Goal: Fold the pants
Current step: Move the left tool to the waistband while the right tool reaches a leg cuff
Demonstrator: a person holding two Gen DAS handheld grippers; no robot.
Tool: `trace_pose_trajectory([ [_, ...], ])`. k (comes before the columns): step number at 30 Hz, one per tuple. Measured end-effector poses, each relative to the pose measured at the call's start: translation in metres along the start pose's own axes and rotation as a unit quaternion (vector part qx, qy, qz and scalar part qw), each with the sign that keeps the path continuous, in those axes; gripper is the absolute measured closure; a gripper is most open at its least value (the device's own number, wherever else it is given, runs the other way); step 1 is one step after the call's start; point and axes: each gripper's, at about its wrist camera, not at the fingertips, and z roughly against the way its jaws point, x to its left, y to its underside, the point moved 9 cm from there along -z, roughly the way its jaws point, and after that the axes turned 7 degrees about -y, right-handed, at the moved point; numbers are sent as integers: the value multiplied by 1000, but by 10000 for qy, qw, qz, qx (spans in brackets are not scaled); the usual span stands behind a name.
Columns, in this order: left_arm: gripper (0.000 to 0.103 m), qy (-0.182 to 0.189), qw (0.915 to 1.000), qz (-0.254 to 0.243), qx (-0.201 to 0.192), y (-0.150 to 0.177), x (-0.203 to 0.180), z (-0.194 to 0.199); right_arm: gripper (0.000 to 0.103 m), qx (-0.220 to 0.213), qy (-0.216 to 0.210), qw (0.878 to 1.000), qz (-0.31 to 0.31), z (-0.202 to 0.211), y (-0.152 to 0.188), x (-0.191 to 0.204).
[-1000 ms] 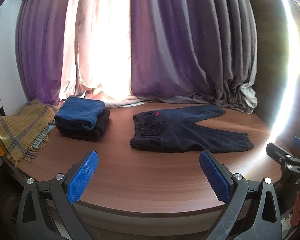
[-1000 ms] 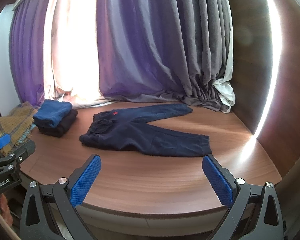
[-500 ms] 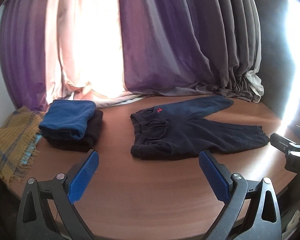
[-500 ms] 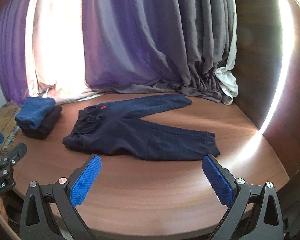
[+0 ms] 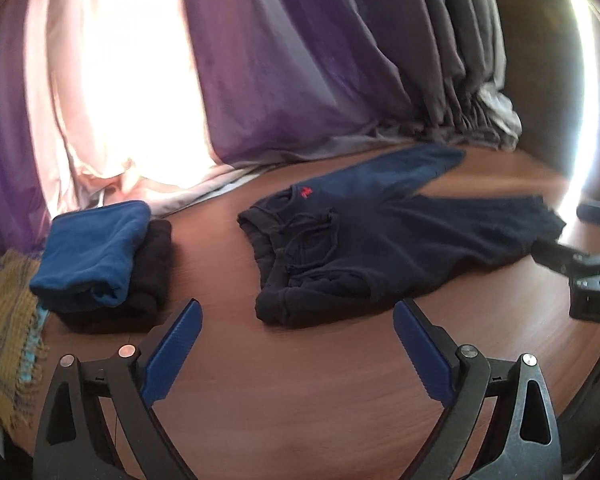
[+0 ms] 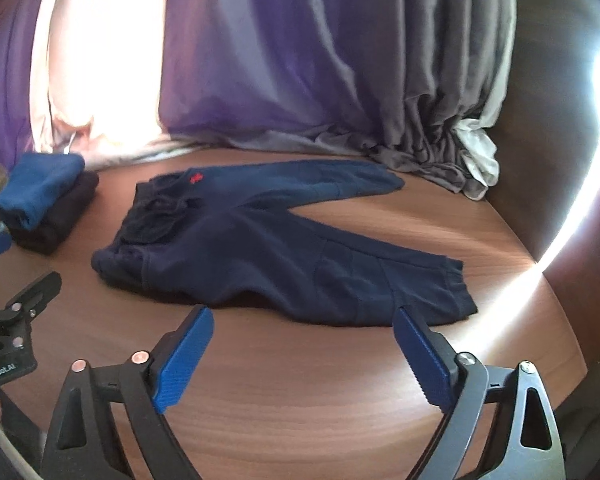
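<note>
Dark navy pants [image 5: 364,240] with a small red logo lie flat on the round wooden table [image 5: 300,380], waistband to the left, legs spread to the right. They also show in the right wrist view [image 6: 268,248]. My left gripper [image 5: 296,344] is open and empty, above the table just short of the waistband. My right gripper [image 6: 302,350] is open and empty, just short of the near leg, its right pad close to the cuff [image 6: 456,292].
A folded blue garment on a folded black one [image 5: 100,264] sits at the table's left. A yellow plaid blanket [image 5: 4,340] hangs at the far left. Purple and grey curtains [image 5: 320,80] pool along the table's back edge. A dark wall [image 6: 560,120] stands to the right.
Both grippers have moved forward over the table towards the pants, which now look larger and closer. Both stay open. The pants have not moved.
</note>
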Motion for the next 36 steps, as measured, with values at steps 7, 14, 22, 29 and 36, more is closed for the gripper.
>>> trace_pose_trajectory([
  [7, 9, 150, 9990, -385, 155, 11, -8, -33, 20, 181, 56, 9987, 484, -30, 6, 12],
  [14, 10, 156, 9974, -652, 262, 17, -15, -59, 28, 389, -103, 9978, 524, -67, 14, 12],
  [22, 10, 176, 9950, -913, 362, 19, -26, -82, 31, 520, -244, 9972, 473, -96, 18, 13],
  [29, 10, 166, 9941, -987, 406, 15, -32, -98, 31, 567, -351, 9967, 469, -108, 16, 12],
  [36, 11, 90, 9941, -1037, 302, 8, -34, -104, 31, 642, -365, 9963, 443, -121, 16, 8],
])
